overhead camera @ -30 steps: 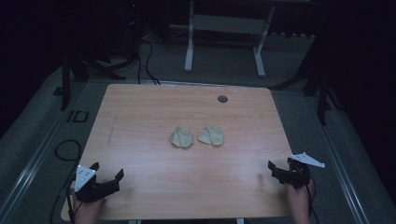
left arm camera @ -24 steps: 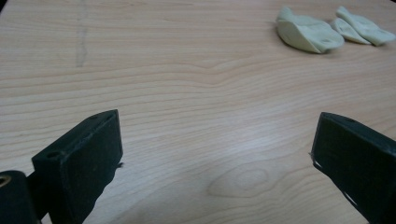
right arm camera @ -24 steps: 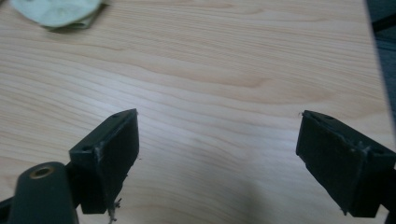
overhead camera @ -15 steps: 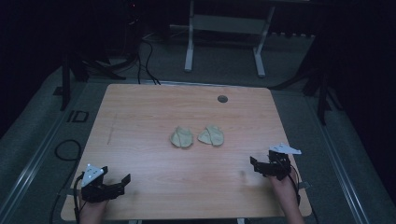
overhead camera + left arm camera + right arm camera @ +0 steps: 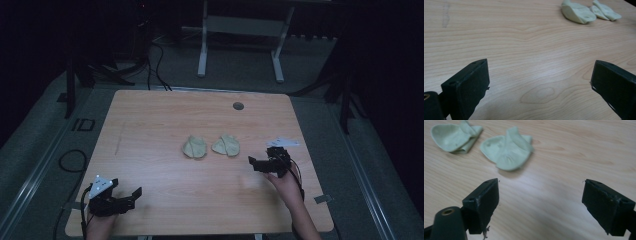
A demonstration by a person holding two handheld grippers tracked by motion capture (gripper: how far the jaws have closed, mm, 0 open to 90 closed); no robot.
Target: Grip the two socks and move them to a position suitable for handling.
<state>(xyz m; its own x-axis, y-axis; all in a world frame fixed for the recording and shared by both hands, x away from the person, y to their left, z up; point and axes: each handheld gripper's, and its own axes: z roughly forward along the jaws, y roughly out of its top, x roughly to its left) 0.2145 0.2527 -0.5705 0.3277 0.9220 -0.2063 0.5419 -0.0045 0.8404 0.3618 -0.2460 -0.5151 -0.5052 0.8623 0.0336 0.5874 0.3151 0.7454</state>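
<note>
Left gripper (image 5: 131,196): nearest the table's front edge, at about 7 o'clock from the table's middle; jaws spread wide with nothing between them, bare wood showing in the gap in the left gripper view (image 5: 539,82).
Left hand (image 5: 100,225): at the front edge, behind the gripper, with a grey three-cornered plate on top.
Right gripper (image 5: 256,164): farther in, at about 4 o'clock from the table's middle; jaws spread wide and empty, pointing toward 10 o'clock at the socks (image 5: 540,200).
Right hand (image 5: 285,182): reaches in from the front right corner.
Right sock (image 5: 226,145): pale green, crumpled, lying flat near the table's middle, at about 10 o'clock from the right gripper and near it, not touching (image 5: 507,151).
Left sock (image 5: 194,147): pale green, folded over, just beside the right sock at its 9 o'clock, a narrow gap between them (image 5: 454,136); well apart from the left gripper, at its 1 o'clock (image 5: 577,13).
Table (image 5: 150,125): light wood grain, with a faint streak at its left.
Round grommet (image 5: 238,106): dark, at the table's far edge, about 12 o'clock from the socks.
</note>
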